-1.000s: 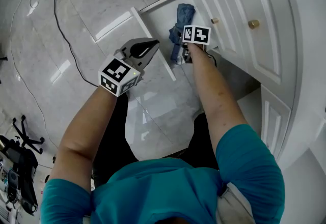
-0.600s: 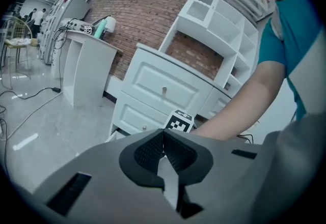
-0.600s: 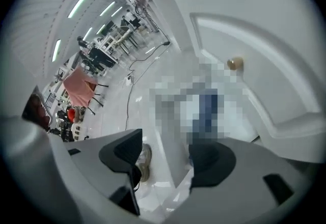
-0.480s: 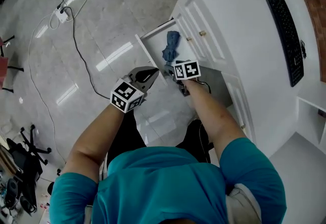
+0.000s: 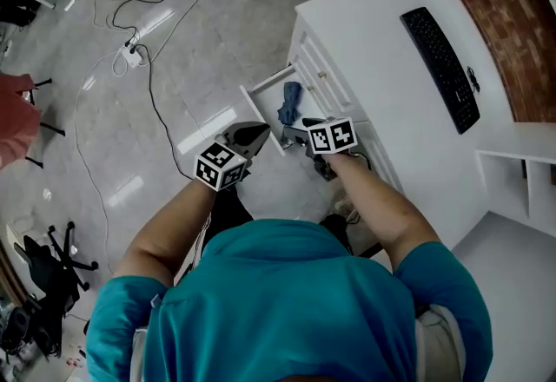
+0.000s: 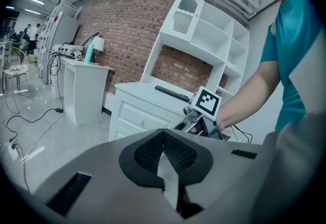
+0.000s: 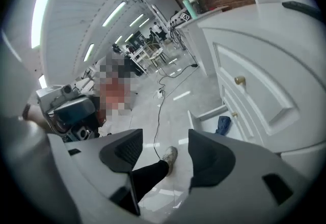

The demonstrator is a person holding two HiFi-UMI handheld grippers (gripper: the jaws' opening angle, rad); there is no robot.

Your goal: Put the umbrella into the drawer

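A folded blue umbrella [image 5: 290,101] lies inside the open bottom drawer [image 5: 261,108] of the white desk; it also shows in the right gripper view as the umbrella [image 7: 223,124] in the drawer [image 7: 204,114]. My right gripper [image 5: 295,130] hovers just in front of the drawer, open, with nothing between its jaws [image 7: 164,144]. My left gripper [image 5: 259,133] is held beside it to the left, above the floor. Its jaws are shut on nothing [image 6: 163,136]. The right gripper [image 6: 204,116] and its marker cube appear ahead of the left one.
The white desk [image 5: 382,42] carries a black keyboard [image 5: 439,68]. Shelves [image 5: 512,181] stand at the right. Cables [image 5: 152,94] and a power strip [image 5: 132,55] lie on the glossy floor at left. An office chair base [image 5: 52,254] is at lower left. A shoe [image 7: 169,156] shows below the right jaws.
The view has risen and pulled back from the drawer. Both grippers have drawn away from it. The umbrella stays in the drawer, and the right gripper is apart from it.
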